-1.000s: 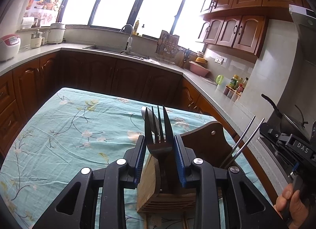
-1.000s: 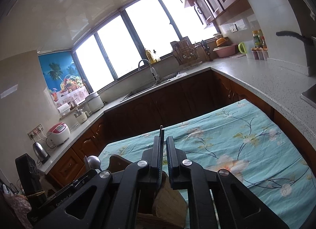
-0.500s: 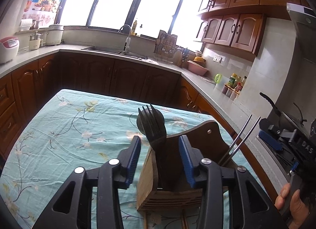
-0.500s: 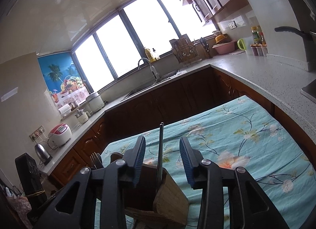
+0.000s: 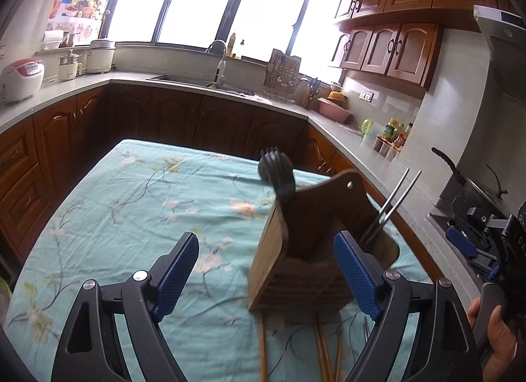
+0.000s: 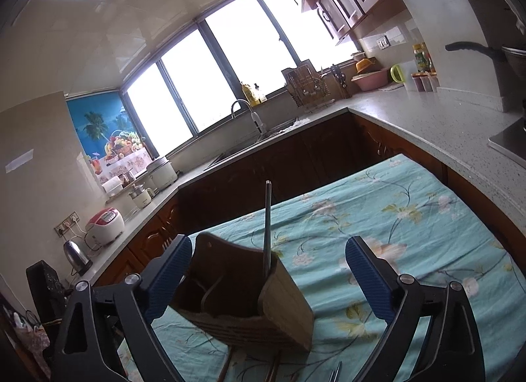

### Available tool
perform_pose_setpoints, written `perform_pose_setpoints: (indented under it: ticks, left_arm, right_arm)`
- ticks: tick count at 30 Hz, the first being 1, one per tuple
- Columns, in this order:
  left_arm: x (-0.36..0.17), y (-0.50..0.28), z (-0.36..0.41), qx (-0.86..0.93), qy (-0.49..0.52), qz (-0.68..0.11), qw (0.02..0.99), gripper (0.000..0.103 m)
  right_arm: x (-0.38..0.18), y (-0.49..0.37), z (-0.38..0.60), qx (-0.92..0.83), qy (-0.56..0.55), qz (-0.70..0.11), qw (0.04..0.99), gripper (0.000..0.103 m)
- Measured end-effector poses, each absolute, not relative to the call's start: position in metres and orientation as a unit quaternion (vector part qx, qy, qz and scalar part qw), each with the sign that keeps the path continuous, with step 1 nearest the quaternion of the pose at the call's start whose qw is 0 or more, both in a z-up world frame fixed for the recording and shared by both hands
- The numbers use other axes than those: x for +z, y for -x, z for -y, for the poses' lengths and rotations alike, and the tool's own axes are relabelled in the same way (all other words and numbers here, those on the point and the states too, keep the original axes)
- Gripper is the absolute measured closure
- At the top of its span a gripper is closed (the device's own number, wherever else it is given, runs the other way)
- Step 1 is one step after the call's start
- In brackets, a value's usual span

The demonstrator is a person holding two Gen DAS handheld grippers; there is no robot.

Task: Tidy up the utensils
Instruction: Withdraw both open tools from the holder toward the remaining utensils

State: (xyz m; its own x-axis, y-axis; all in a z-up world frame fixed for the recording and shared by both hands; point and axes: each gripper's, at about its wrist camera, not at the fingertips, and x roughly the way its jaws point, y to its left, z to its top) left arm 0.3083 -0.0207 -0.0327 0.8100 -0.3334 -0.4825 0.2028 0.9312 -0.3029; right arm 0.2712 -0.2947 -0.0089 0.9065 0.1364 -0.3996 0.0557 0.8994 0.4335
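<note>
A wooden utensil holder (image 5: 296,250) stands on the floral tablecloth (image 5: 131,217); it also shows in the right wrist view (image 6: 279,309). A dark fork and spoon (image 5: 276,171) stand in its left side. Two metal chopsticks (image 5: 394,197) lean in its right side, seen as one rod (image 6: 267,224) in the right wrist view. My left gripper (image 5: 266,273) is open and empty, just behind the holder. My right gripper (image 6: 268,276) is open and empty, above the holder; it also shows at the right edge of the left wrist view (image 5: 473,243).
Wooden chopsticks (image 5: 323,352) lie on the cloth in front of the holder. Dark cabinets and a grey counter (image 5: 345,132) ring the table. A sink with tap (image 5: 220,69), a rice cooker (image 5: 19,79) and a stove with a pan (image 5: 460,178) stand around.
Both grippers opened wide. The left let go of the fork and spoon, the right let go of the metal chopsticks; these now stand in the holder. Both grippers drew back.
</note>
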Motion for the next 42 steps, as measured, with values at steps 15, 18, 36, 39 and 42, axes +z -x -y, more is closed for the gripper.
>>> perform_pose_setpoints:
  ticks: [15,18,36,39,42]
  left_arm:
    - [-0.029,-0.237,-0.013,-0.126,0.133,-0.304,0.935,0.018]
    - [-0.031,-0.224,-0.019,-0.124,0.137,-0.311,0.932,0.018]
    - [-0.047,-0.17,-0.034,-0.113,0.137,-0.35,0.92,0.018]
    - [-0.049,-0.168,-0.033,-0.113,0.139,-0.357,0.917,0.018]
    - [-0.051,-0.167,-0.032,-0.112,0.136,-0.363,0.915,0.018]
  right_arm:
    - [-0.024,-0.209,0.281,0.014,-0.212,-0.252,0.944,0.007]
    - [-0.028,-0.196,0.277,0.014,-0.209,-0.259,0.943,0.007]
    - [-0.058,-0.145,0.26,0.009,-0.19,-0.305,0.933,0.007]
    - [-0.062,-0.141,0.258,0.008,-0.184,-0.31,0.933,0.007]
    - [-0.067,-0.139,0.256,0.008,-0.179,-0.317,0.931,0.007]
